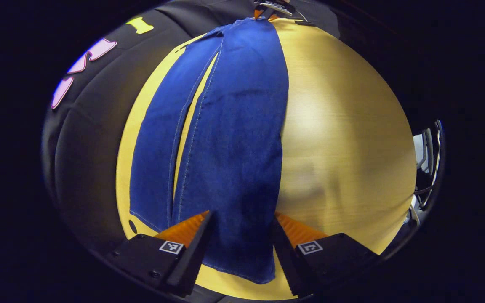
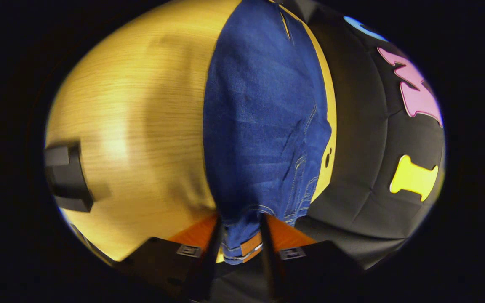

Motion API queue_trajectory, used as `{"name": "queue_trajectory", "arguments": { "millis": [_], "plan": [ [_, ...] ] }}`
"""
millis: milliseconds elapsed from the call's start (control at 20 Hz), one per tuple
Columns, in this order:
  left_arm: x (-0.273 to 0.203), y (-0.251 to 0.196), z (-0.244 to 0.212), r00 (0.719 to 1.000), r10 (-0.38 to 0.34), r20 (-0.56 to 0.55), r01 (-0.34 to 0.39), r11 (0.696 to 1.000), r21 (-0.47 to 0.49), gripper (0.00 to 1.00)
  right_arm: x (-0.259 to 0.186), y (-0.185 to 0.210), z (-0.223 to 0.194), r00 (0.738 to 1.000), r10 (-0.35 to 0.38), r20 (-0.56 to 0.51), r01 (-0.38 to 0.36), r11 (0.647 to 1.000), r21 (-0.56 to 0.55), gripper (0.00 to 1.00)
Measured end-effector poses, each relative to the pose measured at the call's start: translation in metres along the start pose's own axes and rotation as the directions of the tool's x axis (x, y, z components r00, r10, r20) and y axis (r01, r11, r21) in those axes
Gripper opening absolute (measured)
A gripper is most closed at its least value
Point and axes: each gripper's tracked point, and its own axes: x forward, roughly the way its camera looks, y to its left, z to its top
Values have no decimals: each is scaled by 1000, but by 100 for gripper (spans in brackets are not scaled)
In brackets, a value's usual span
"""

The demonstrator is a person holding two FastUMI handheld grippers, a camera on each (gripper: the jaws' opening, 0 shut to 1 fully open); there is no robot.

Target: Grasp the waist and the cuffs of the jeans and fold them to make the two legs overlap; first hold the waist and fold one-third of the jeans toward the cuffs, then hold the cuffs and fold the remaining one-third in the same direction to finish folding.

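1. the jeans point(image 1: 225, 139) lie stretched lengthwise on the wooden table point(image 1: 343, 139), running from the near edge to the far edge in the left gripper view.
2. in that view the two legs lie side by side, one partly over the other, with a narrow strip of table showing between them along the inner seams.
3. the left gripper point(image 1: 240, 240) is at the cuff end. its fingers stand wide apart, one on either side of the nearer leg's cuff, with the denim passing between them. i cannot tell whether either finger touches the cloth; they are not pressed together on it.
4. the cuff hem hangs just past the fingers, near the table's front edge.
5. the right gripper point(image 2: 239, 242) is at the waist end. its fingers are drawn close with the waistband between them, and both appear to press on the bunched denim.
6. in the right gripper view the waist is gathered and lifted at the fingers, with seams and stitching showing to one side, while the rest of the jeans point(image 2: 259, 113) runs away along the table point(image 2: 141, 126).
7. at the far top of the left gripper view, the right gripper point(image 1: 273, 9) shows small at the waist end.
8. a dark block point(image 2: 66, 174) sits at the table's edge in the right gripper view; i cannot tell what it is.
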Motion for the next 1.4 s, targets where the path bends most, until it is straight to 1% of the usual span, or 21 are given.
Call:
{"name": "queue_trajectory", "arguments": {
  "millis": [50,100,200,250,300,350,450,500,600,650,700,800,900,1000,1100,1150,1200,1250,1300,1350,1400],
  "plan": [
    [2,-7,-2,1000,-15,-14,15,1000,-7,82,-1,0,4,1000,-11,-4,11,999,45,20],
    [5,-11,1,1000,-13,-8,13,1000,-12,59,-2,2,7,1000,-5,-9,6,996,92,16],
    [7,-9,2,1000,30,-5,-30,999,27,14,-2,2,5,1000,-3,-19,6,993,117,14],
    [7,-9,2,999,34,-8,-34,999,27,11,-2,3,4,1000,0,-20,2,992,130,10],
    [10,-10,1,999,31,-10,-31,1000,-4,3,-2,3,4,1000,9,-24,-5,988,153,9],
    [10,-10,1,1000,17,-13,-18,999,-50,6,0,3,3,999,22,-28,-16,981,191,5],
    [6,-10,4,999,-26,-20,23,991,-128,6,-2,0,2,998,43,-35,-32,962,270,5],
    [4,-7,6,999,-43,-23,39,987,-156,6,-3,-4,3,999,40,-33,-29,956,293,5],
    [-3,1,8,998,-53,-22,48,983,-180,6,-11,-13,5,1000,12,-24,-4,945,327,5],
    [-7,9,9,999,-29,-21,25,983,-184,6,-17,-21,8,1000,-7,-18,13,937,349,5],
    [-12,16,9,1000,-13,-21,8,981,-193,6,-24,-33,8,999,-32,-17,36,918,394,5],
    [-20,24,13,1000,-22,-7,19,969,-245,6,-34,-62,7,996,-87,-16,85,873,480,5],
    [-29,33,19,999,-46,3,44,942,-334,6,-45,-98,11,987,-161,-11,140,819,557,5],
    [-36,48,29,999,-31,13,34,916,-399,6,-59,-136,17,972,-235,-4,187,765,616,5],
    [-45,67,35,1000,-8,30,21,895,-446,6,-65,-165,24,960,-281,5,212,734,645,5],
    [-48,80,37,999,7,38,12,878,-479,6,-64,-178,26,955,-298,7,220,723,655,5],
    [-50,88,38,999,1,45,23,845,-533,6,-62,-189,27,951,-308,6,225,708,669,5],
    [-51,94,39,999,-22,44,44,813,-580,6,-58,-200,31,950,-313,6,221,684,695,5],
    [-50,101,42,998,-33,44,53,792,-609,6,-53,-209,37,946,-323,12,213,651,729,5],
    [-50,114,45,999,-26,44,48,787,-615,6,-45,-220,41,946,-325,6,208,620,756,5],
    [-49,129,51,999,-20,38,39,789,-613,10,-36,-231,44,946,-325,-3,207,596,776,5]
  ]
}}
